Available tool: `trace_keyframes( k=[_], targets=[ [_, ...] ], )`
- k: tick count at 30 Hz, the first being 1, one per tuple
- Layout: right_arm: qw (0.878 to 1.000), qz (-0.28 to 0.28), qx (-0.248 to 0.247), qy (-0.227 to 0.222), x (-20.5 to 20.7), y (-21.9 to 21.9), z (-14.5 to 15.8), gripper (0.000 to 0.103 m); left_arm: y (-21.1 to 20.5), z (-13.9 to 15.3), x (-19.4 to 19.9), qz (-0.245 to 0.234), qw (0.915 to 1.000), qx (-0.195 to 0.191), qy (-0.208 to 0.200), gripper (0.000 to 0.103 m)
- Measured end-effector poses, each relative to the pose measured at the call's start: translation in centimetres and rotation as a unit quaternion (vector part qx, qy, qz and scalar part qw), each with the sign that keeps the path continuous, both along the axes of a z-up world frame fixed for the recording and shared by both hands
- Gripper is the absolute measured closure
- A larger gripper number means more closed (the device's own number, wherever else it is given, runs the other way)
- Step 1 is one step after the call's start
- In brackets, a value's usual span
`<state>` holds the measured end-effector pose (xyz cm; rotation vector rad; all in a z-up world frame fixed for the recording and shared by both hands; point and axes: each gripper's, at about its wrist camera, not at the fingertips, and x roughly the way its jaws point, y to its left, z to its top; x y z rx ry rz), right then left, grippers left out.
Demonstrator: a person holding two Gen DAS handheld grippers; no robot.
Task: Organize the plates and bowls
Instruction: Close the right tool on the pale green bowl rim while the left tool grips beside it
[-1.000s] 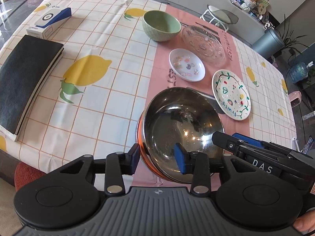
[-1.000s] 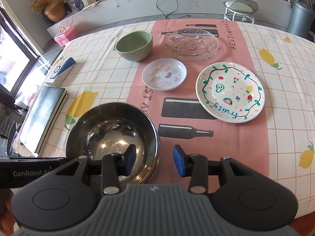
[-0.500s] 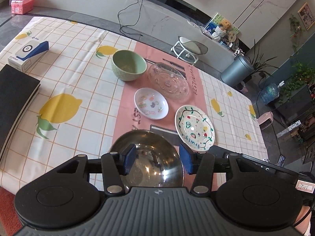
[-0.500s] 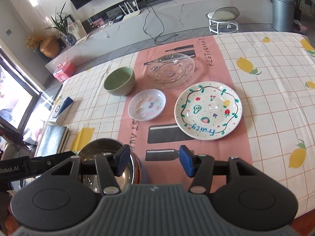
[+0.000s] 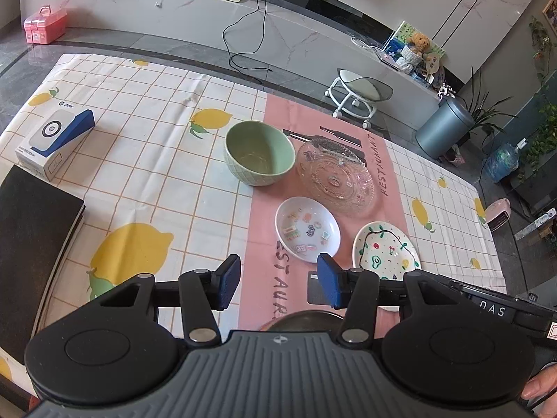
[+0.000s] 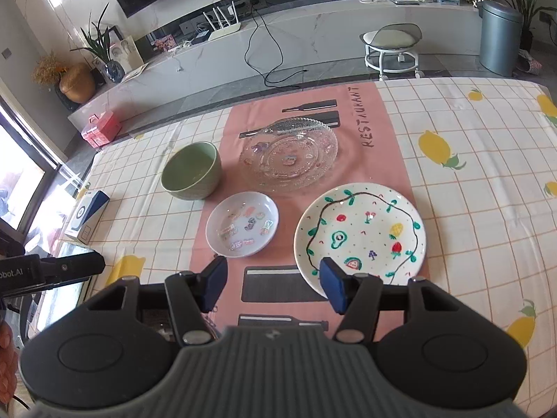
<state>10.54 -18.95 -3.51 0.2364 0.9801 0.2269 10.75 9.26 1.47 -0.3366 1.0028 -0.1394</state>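
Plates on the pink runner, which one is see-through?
The clear glass plate at the far end, beside the green bowl; the other two are opaque white with coloured pictures.

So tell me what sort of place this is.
Most likely a home living and dining room: a table under a lemon-print tablecloth set with dishes, a long low marble TV console carrying a wifi router, and potted plants beside it.

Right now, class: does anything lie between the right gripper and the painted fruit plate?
Nothing visible does. The right gripper hangs open above the table, and the fruit plate lies just ahead of its right finger, uncovered.
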Motion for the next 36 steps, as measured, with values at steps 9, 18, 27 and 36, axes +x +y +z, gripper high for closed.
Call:
trace_keyframes(
  k=[9,18,27,36],
  targets=[
    [0.999,0.031,-0.029,-0.005,5.4,3.1,-0.2,0.045,2.2,-1.2,4.7,0.007,0.9998,-0.016,0.007,0.044],
    [0.999,0.042,-0.015,-0.009,11.4,5.6,-1.0,0.045,4.6,-3.5,9.5,0.047,0.9956,-0.08,0.008,0.04],
    [0.999,0.05,0.001,-0.007,16.2,8.0,-2.4,0.045,5.4,-5.7,13.2,0.066,0.9934,-0.094,0.006,0.038],
    [0.998,0.052,0.019,0.018,19.2,10.0,-4.3,0.054,5.9,-8.4,15.9,0.089,0.99,-0.106,0.027,0.038]
  ],
)
